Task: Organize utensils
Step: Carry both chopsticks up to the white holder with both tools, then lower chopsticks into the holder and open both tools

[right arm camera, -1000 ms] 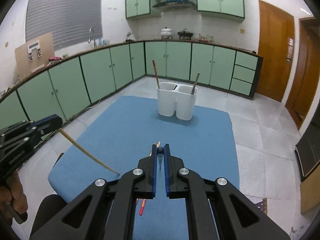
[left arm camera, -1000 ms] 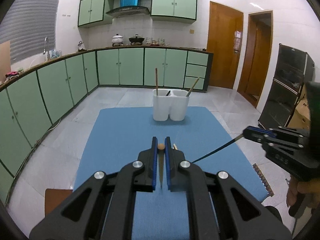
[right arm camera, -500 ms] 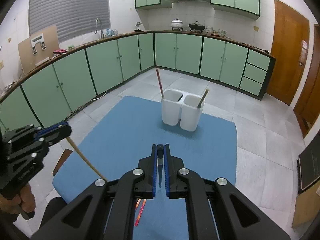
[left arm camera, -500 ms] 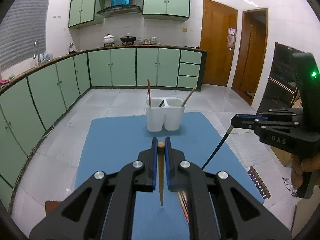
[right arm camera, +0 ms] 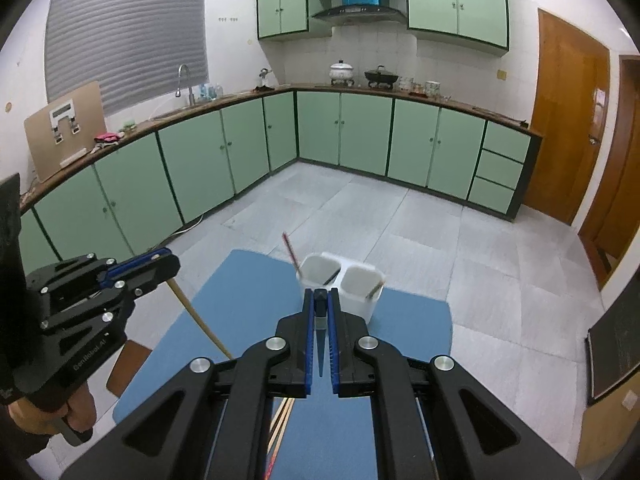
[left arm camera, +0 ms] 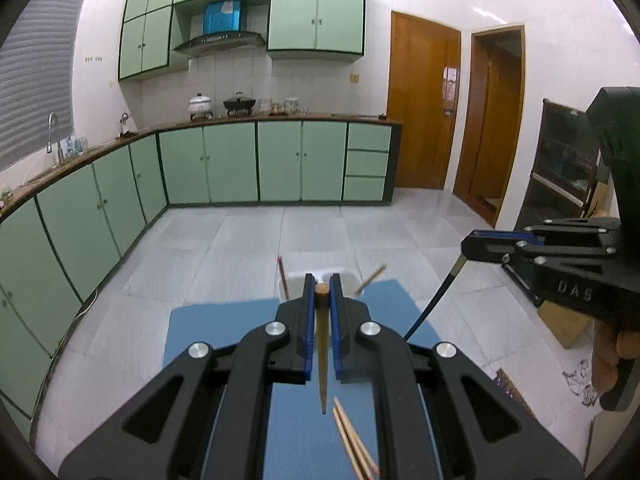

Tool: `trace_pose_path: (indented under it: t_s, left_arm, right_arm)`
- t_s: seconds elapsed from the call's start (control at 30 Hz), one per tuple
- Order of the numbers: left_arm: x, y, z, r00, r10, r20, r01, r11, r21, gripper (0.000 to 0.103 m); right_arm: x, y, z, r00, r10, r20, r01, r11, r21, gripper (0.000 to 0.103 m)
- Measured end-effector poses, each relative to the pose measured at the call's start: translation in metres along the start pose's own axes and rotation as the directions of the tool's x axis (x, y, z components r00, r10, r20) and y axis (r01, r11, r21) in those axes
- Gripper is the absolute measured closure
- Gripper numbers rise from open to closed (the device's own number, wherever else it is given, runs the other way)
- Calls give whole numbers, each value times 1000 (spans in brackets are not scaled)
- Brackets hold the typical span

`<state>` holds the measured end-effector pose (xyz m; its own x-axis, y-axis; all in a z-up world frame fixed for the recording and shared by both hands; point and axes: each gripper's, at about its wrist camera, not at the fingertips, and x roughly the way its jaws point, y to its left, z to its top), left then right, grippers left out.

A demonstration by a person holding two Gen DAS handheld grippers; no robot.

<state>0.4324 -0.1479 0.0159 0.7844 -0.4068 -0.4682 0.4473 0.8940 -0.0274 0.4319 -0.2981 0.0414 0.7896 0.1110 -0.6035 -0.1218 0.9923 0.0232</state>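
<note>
My left gripper (left arm camera: 322,280) is shut on a light wooden chopstick (left arm camera: 322,344), whose thin end hangs down over the blue mat (left arm camera: 224,332). My right gripper (right arm camera: 319,296) is shut on a black chopstick (right arm camera: 320,340) that also points down. Each gripper shows in the other's view: the right gripper (left arm camera: 474,246) with the black chopstick (left arm camera: 432,304), the left gripper (right arm camera: 160,264) with the wooden chopstick (right arm camera: 196,316). The white two-compartment holder (right arm camera: 352,284) stands at the mat's far end, just beyond my fingertips. It holds a red chopstick (right arm camera: 291,254) and other utensils.
Loose chopsticks (left arm camera: 352,440) lie on the mat below my grippers. The mat (right arm camera: 408,320) covers a low table over a grey tiled floor. A brown stool seat (right arm camera: 128,364) pokes out at the near left. Green cabinets line the walls, and a black cabinet (left arm camera: 568,168) stands at the right.
Both grippers have risen with their chopsticks, which now hang clear of the mat. The holder has slid down both views to sit just behind the fingertips.
</note>
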Motion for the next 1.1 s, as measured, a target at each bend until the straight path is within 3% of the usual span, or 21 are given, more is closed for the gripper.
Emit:
trace_pose_path:
  t_s: [0.3,0.6,0.8,1.1]
  left_arm:
    - [35,-7,58,995,45,86,-47,999,18,97]
    - [90,-9,102,984,79,158,-79,997,-3,97]
    - [141,0,96,984,97,150,-96,995,-20,97]
    - [199,14,53,992,107,64,-106,994,-16,96]
  right_arm:
    - [16,-17,51,999,-24,42,23,999,33,97]
    - [59,-57,97,993,-69,94,58,992,114,97]
    - [105,-81,95,994,-82,72,71,988,140,97]
    - [179,-98,55,997,-72,-26,75,986,147,97]
